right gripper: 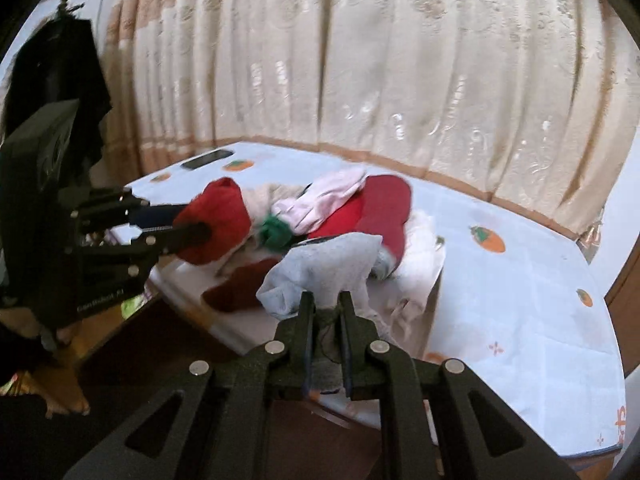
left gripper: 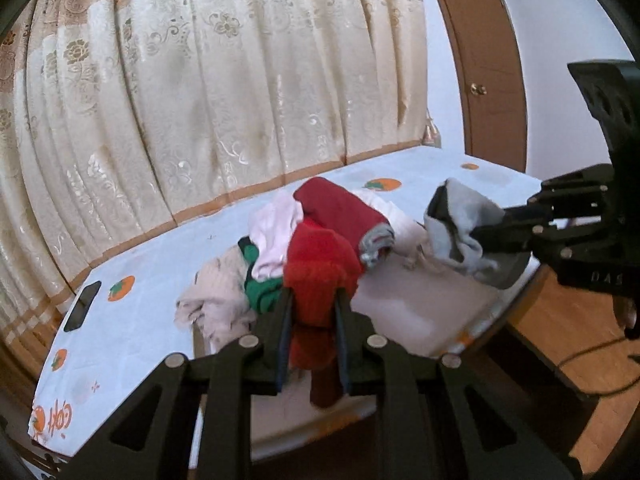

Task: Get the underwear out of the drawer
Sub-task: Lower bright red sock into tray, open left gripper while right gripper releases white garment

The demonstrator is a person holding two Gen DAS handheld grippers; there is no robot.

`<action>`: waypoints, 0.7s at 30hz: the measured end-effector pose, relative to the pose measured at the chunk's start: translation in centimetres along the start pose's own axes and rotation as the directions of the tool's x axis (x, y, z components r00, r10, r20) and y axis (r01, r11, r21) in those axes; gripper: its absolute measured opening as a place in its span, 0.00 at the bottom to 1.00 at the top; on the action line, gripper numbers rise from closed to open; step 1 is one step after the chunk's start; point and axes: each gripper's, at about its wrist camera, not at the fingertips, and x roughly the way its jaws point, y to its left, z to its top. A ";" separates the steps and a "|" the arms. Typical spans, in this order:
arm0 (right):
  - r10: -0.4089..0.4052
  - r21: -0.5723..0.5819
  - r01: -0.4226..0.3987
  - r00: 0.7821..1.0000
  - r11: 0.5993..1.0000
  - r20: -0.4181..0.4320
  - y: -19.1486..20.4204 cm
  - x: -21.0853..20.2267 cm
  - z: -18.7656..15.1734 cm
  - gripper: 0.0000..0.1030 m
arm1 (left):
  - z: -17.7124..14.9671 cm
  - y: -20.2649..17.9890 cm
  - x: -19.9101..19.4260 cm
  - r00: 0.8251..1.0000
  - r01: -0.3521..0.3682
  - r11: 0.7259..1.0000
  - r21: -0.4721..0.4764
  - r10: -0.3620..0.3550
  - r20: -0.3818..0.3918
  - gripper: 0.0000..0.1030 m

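Note:
My left gripper [left gripper: 313, 300] is shut on a red garment [left gripper: 320, 268], which hangs down between its fingers. In the right wrist view the left gripper [right gripper: 202, 233] comes in from the left with that red garment [right gripper: 220, 220] bunched at its tips. My right gripper [right gripper: 326, 300] is shut on a grey garment [right gripper: 328, 268]. In the left wrist view the right gripper [left gripper: 480, 236] holds the grey garment [left gripper: 456, 228] up at the right. Both stand over a pile of clothes [left gripper: 276, 240] in red, pink, green and beige. A pale whitish box [left gripper: 420, 308], perhaps the drawer, lies by the pile.
The pile lies on a table under a white cloth with orange fruit prints [left gripper: 132, 332]. A dark phone [left gripper: 82, 306] lies near the table's far left corner. Cream patterned curtains [left gripper: 224, 92] hang right behind. A brown door [left gripper: 488, 80] and wooden floor [left gripper: 560, 332] are at the right.

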 end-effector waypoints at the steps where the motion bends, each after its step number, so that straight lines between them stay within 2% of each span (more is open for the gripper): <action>1: -0.010 0.001 0.010 1.000 1.000 -0.005 -0.2 0.6 0.3 0.12 | 0.3 0.0 0.6 1.000 0.004 1.000 -0.003 -0.004 -0.006 0.17; 10: -0.032 0.075 0.037 0.997 0.997 -0.071 -2.9 5.2 -0.5 0.12 | 1.1 -0.9 6.7 0.994 0.041 0.999 -0.036 -0.045 -0.104 0.17; 18: -0.019 0.110 0.032 0.993 0.993 -0.115 -3.6 7.3 -1.4 0.12 | 1.1 -1.2 8.9 0.991 0.029 0.999 -0.046 -0.035 -0.132 0.17; 21: -0.025 0.120 0.041 0.991 0.992 -0.131 -3.8 8.1 -1.9 0.12 | 1.1 -1.3 9.3 0.990 0.022 0.999 -0.045 -0.028 -0.135 0.22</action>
